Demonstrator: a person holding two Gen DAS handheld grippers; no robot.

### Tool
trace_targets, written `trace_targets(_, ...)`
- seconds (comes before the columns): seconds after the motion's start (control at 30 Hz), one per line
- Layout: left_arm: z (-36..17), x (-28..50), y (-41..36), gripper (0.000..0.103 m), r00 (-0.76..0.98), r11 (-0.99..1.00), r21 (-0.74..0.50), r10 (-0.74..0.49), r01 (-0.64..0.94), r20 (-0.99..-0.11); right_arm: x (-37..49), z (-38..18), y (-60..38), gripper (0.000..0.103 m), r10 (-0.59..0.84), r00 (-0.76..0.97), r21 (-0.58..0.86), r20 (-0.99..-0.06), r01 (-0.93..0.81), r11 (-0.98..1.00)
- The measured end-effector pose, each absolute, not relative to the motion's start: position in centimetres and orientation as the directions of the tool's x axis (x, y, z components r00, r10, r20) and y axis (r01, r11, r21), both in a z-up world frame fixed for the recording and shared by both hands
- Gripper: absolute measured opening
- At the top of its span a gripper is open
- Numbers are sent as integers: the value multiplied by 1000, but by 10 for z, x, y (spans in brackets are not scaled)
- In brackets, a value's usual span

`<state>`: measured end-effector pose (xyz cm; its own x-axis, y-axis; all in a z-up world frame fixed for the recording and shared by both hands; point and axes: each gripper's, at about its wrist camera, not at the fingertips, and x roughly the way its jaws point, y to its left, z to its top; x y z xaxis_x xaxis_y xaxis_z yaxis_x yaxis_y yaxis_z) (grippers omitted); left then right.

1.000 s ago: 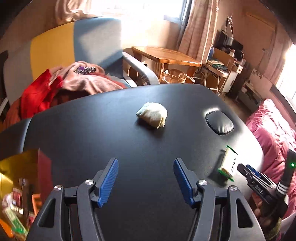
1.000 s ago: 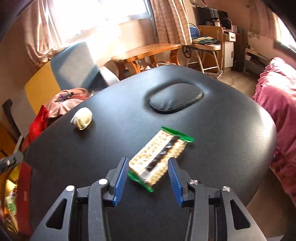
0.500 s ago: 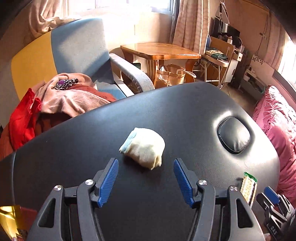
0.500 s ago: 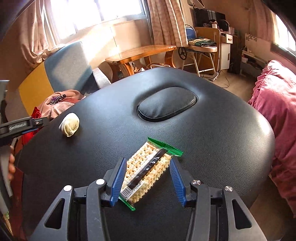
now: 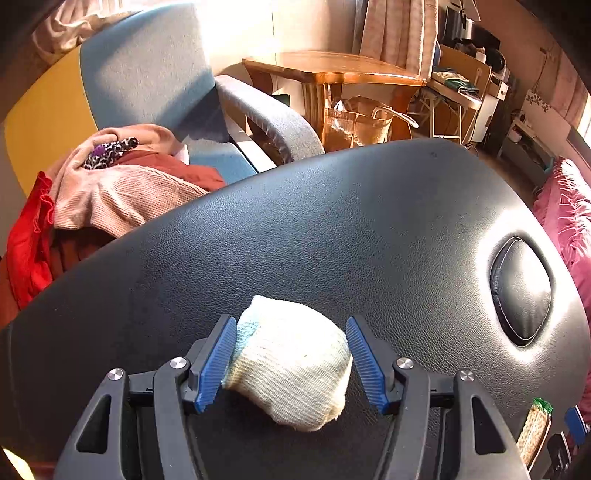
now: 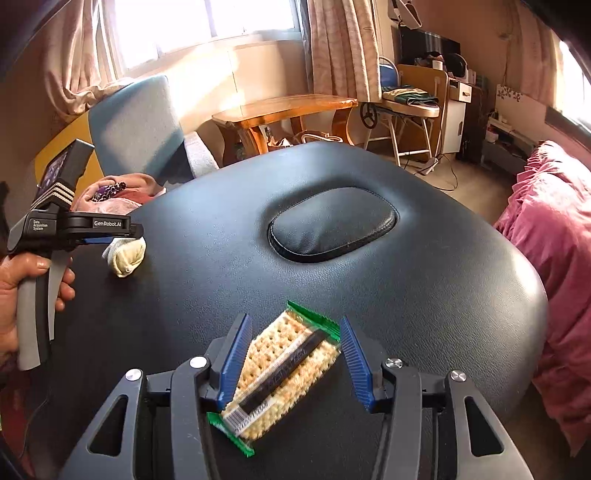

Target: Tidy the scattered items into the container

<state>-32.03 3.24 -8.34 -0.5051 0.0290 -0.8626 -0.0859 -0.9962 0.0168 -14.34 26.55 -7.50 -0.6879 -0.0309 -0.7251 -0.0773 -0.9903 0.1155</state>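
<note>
One "GenRobot.AI" label, L gripper (image 6: 110, 240)

Black padded bench (image 6: 424, 266), leather-grain, with an oval inset cushion (image 6: 332, 221) near centre. Blue-and-yellow armchair (image 5: 147, 74) at 11 o'clock, piled with pink and red clothes (image 5: 110, 192). Wooden table (image 6: 284, 107) at 12 o'clock below a bright window (image 6: 207, 22); patterned curtains (image 6: 343, 48) beside it. Cluttered desk and chair (image 6: 410, 103) at 1 o'clock. Pink bedding (image 6: 554, 240) at 3 o'clock. Strong sunlight, warm-toned walls.
</note>
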Motion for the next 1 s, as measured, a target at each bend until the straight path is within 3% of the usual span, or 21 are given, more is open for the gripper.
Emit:
trace_targets(0.3, -86, -278, 9, 63, -519, -997, -21, 57, -76, -853, -165, -96, 250, 56, -44, -627, 77, -778, -25, -997)
trace_targets(0.57, -85, -200, -14, 63, -522, -997, -36, 64, -64, -851, -140, -99, 208, 56, -175, -591, 97, -787, 161, -982)
trace_targets(0.73, -82, -142, -28, 63, -521, -997, -59, 73, -43, -850, -116, -98, 193, 57, -346, -545, 203, -764, 305, -930)
trace_targets(0.83, -80, -109, -37, 63, -518, -995, -93, 93, -26, -851, -100, -92, 202, 56, -403, -557, 284, -726, 291, -914)
trace_targets(1.0, -75, -69, -56, 63, -524, -978, -204, 151, 45, -838, -78, -88, 220, 56, -347, -573, 307, -742, 170, -937)
